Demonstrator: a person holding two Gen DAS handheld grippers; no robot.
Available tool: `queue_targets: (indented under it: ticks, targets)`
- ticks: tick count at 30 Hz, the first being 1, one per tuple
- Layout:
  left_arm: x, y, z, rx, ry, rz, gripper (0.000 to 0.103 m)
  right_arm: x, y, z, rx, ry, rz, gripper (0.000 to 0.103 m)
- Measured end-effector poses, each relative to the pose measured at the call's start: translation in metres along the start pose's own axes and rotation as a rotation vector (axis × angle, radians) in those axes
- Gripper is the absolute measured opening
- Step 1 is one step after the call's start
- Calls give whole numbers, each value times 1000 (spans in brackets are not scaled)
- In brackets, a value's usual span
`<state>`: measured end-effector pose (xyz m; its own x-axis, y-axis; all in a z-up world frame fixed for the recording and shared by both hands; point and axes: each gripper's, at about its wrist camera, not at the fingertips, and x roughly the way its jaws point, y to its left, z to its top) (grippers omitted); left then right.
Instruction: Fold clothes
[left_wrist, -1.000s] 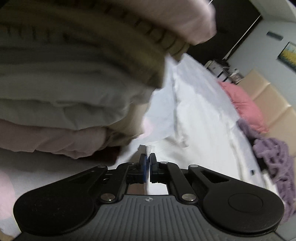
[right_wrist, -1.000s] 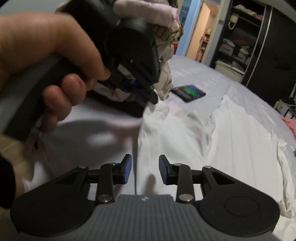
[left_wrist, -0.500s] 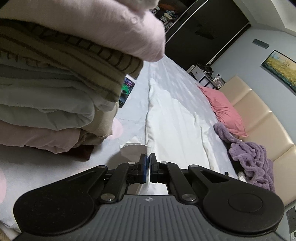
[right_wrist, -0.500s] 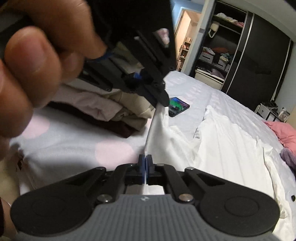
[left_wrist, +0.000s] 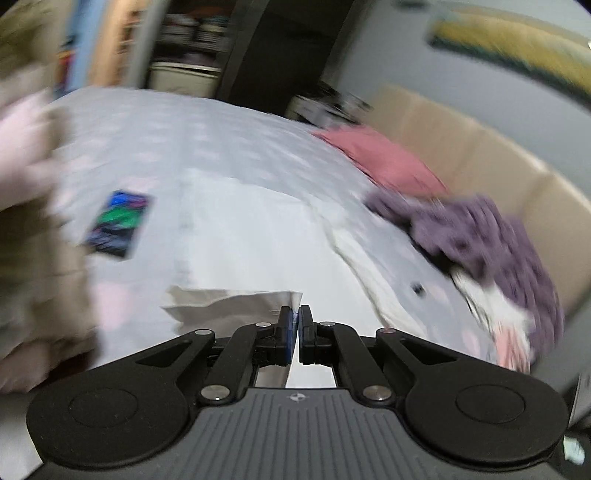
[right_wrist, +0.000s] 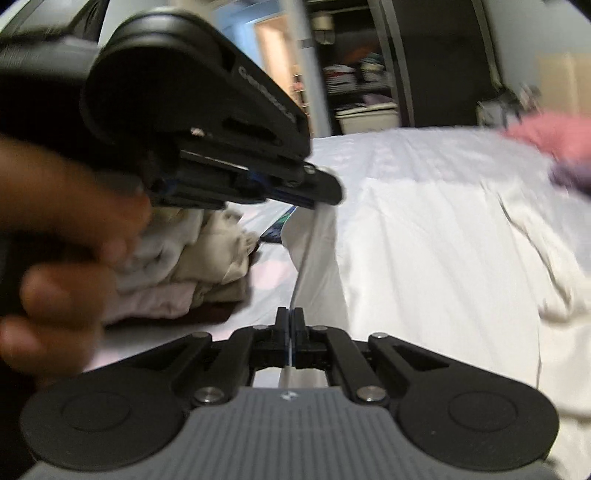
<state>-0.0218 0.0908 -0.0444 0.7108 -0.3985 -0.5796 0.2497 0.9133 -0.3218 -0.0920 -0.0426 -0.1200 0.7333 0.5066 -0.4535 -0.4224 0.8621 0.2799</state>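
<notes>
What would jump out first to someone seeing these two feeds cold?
Probably the white garment spread over the bed, with both grippers shut on its near edge: the right gripper at the bottom of its view, the left gripper above it, held in a hand. Next, the stack of folded clothes to the left, and the purple knit heap beside a pink pillow by the headboard.
</notes>
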Motion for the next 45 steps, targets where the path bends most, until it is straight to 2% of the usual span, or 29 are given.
queue_targets:
  ticks: [4,9,11,12,16,18,20,21,23,24,25,28,29,33,36,40,45]
  targets:
    - [32,-51,-7,153,81,-56,1,-24,-49,-9,205,-33,6,1]
    - [66,-92,-21,251,180,-101,2,-41,-105,-29,429,-28,-6,1]
    - [82,-102,-26,277,246,-117,5,-39,-124,-38,499,-2,-16,1]
    - [84,-105,-30,293,257,-117,11,-37,-133,-43,530,13,-22,1]
    - [77,-100,-34,301,246,-122,32,-27,-161,-61,633,84,-22,2]
    - [69,-84,-31,261,225,-99,39,-21,-165,-67,646,124,-20,5]
    - [60,-57,-32,191,211,-51,40,-18,-168,-72,657,149,-12,6]
    - [57,-42,-33,154,214,-26,40,-21,-169,-71,656,149,-5,6]
    - [50,-10,-38,90,223,27,40,-25,-170,-69,645,142,5,14]
    - [48,3,-40,60,225,54,40,-27,-170,-63,615,123,-1,30]
    - [44,15,-44,24,225,68,40,-30,-170,-57,586,99,-7,37]
    - [33,39,-56,-50,219,82,40,-32,-180,-27,522,49,-13,38]
    - [32,41,-60,-44,223,79,41,-30,-183,-17,496,54,-20,38]
    - [32,38,-75,26,266,63,41,2,-191,14,323,225,-85,37]
    - [31,30,-86,82,296,41,41,10,-196,13,251,272,-73,37]
    - [33,26,-102,85,345,7,41,20,-204,11,154,334,-58,33]
    - [36,36,-110,-4,395,-60,41,28,-210,8,128,331,-22,33]
